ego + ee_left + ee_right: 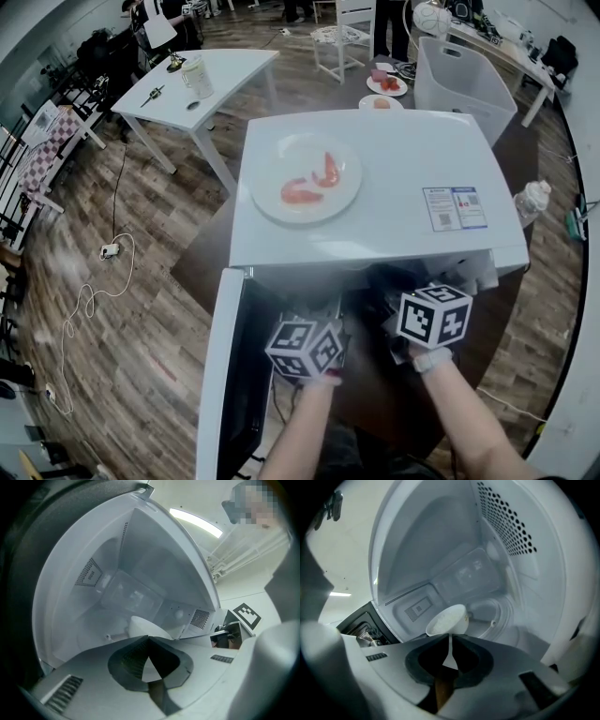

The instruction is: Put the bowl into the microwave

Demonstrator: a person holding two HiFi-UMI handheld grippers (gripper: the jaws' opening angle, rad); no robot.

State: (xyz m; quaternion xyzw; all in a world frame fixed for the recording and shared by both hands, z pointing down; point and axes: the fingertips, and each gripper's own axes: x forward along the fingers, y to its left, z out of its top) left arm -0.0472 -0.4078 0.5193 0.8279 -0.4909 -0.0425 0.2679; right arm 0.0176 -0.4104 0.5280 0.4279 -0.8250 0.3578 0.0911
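The white microwave [394, 211] stands with its door [223, 375] swung open to the left. Both grippers reach into its mouth; in the head view only their marker cubes show, the left one [305, 349] and the right one [433, 317]. My right gripper [450, 637] is shut on the rim of a white bowl [447, 619], which hangs tilted inside the cavity above the turntable ring [497, 613]. My left gripper [149, 639] has its jaws together with nothing between them. The bowl [143, 627] shows just beyond its tips. The bowl is hidden in the head view.
A white plate [306, 178] with red food lies on the microwave's top. A plastic bottle [532, 200] stands at its right. Behind are a white table [220, 75], a white bin [464, 80] and two small plates [386, 86]. A cable [94, 291] lies on the wooden floor.
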